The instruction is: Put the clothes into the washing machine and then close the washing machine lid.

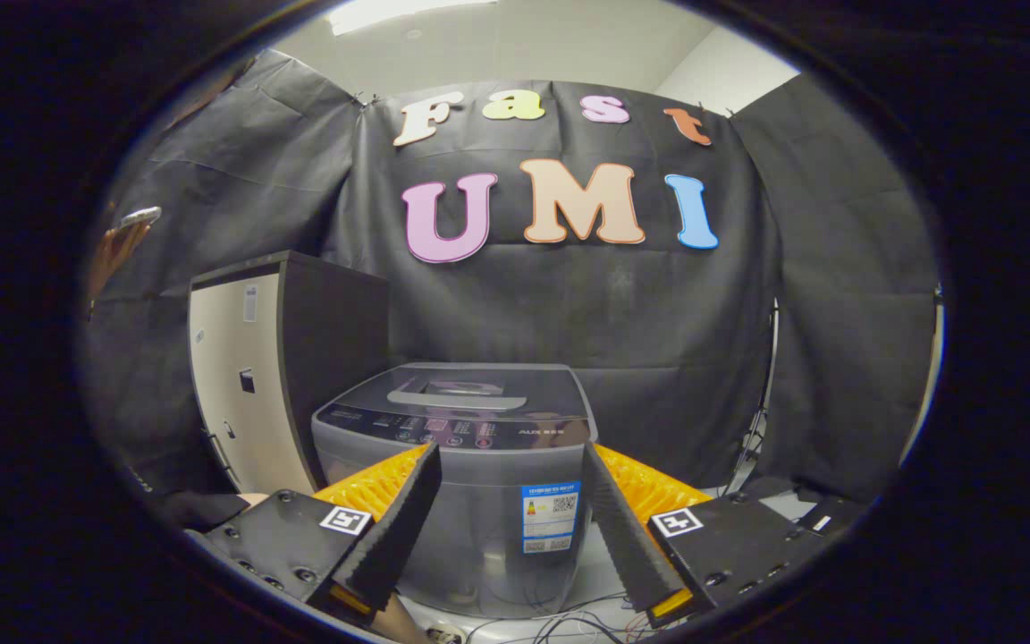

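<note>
Tongs (508, 501) spread wide, nothing held between fingers. Cables (569, 622) noted on floor below fingers. Washing machine (470, 483) seen just ahead, between fingertips; lid (470, 392) appears shut, though glare makes this uncertain. Lid judged stiff, light, hinged; front handle recess suggested as hold point. Cabinet (256, 385) stood beside machine. Clothes not located; expected soft, limp, best pinched at bunched fold.

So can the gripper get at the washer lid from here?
Probably yes: the gripper is open and holds nothing, and the closed lid lies just beyond the fingers with nothing between.
</note>
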Motion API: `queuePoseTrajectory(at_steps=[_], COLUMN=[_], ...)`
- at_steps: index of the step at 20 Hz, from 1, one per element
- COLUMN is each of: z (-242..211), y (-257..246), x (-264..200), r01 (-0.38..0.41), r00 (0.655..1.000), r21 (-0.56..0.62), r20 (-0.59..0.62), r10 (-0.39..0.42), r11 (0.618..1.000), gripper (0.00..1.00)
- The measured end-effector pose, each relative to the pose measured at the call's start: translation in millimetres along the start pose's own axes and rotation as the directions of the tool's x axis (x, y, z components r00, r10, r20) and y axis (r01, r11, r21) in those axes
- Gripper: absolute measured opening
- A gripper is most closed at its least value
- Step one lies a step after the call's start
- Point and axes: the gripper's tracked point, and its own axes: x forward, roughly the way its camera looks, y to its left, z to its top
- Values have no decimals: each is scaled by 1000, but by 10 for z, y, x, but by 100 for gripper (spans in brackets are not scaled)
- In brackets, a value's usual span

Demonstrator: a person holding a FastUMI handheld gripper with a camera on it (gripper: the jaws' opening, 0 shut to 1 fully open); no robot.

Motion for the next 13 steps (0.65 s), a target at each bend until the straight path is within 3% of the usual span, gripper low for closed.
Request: queuePoseTrajectory(at_steps=[13], z=[-4], y=[3], x=[45], r01=[1], r00=[1000], r21=[0], r20=[-2], r10=[-1], r11=[1000], gripper=[98])
